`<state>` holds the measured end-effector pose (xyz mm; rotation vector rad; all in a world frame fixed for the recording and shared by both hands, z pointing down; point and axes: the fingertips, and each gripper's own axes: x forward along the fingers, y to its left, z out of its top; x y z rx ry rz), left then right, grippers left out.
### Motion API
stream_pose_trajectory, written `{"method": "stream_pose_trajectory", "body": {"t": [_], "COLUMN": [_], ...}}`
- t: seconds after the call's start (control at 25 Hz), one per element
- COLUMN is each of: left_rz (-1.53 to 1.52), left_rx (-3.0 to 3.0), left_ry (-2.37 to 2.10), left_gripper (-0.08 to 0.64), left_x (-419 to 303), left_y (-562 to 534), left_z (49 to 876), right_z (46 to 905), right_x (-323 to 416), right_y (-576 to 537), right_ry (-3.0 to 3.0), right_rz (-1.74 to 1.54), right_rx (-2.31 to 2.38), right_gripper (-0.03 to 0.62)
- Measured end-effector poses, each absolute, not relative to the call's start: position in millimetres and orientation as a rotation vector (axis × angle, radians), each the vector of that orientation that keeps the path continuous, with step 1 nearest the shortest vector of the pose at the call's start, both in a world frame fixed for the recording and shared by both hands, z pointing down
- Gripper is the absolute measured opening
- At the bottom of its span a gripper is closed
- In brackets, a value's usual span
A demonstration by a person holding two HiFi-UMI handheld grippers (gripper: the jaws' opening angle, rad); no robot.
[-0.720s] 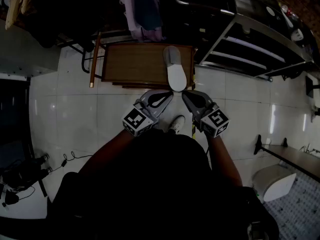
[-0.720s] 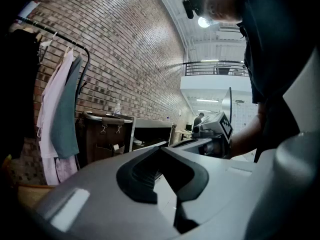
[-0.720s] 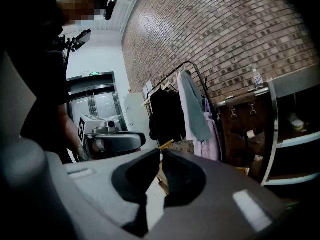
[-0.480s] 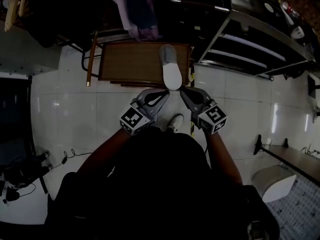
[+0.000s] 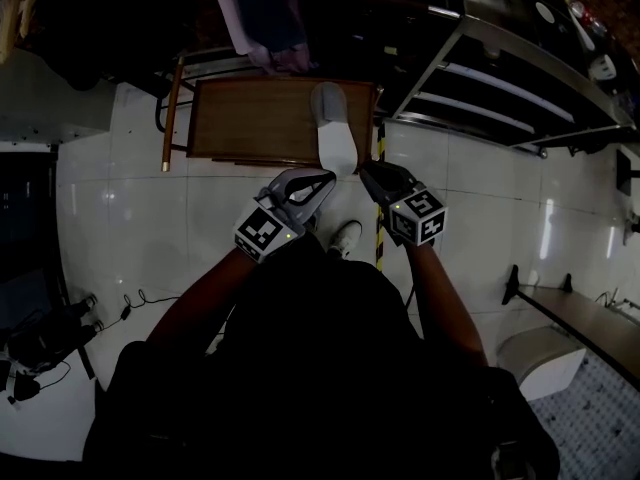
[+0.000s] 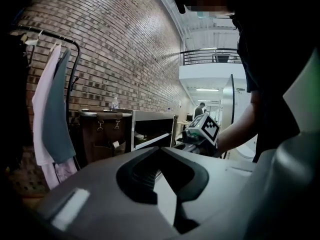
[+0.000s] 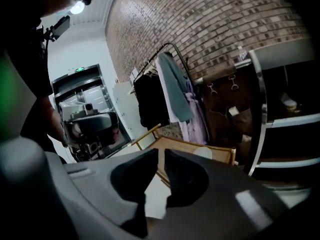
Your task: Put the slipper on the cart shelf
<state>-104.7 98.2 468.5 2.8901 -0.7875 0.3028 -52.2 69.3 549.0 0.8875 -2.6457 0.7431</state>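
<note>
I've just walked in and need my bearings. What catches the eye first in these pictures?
A pale slipper lies on the right part of the wooden cart shelf. Just below it in the head view, the left gripper and the right gripper point toward it from either side, both shut and empty. Clothes hang on a rack by the brick wall beyond the cart.
</note>
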Motion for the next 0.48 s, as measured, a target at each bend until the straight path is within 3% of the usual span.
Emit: {"method": "stream_pose_trajectory", "body": {"t": [0.24,0.48], "left_rz": [0.311,0.287], "left_rx": [2.881,2.821], "left_ry": [-0.73,-0.685], "left_gripper": [0.003,0.002], "left_x": [-118,-139], "left_y": [60,19], "left_z": [491,514], "right_z": [628,723], "right_x": [-70,-74], "right_y": [24,-7], "right_ry": [-2.401,-2.087], "right_rz": [0.976,1.202], "right_rx": [0.796,0.641], "right_gripper": [0.166,0.246]}}
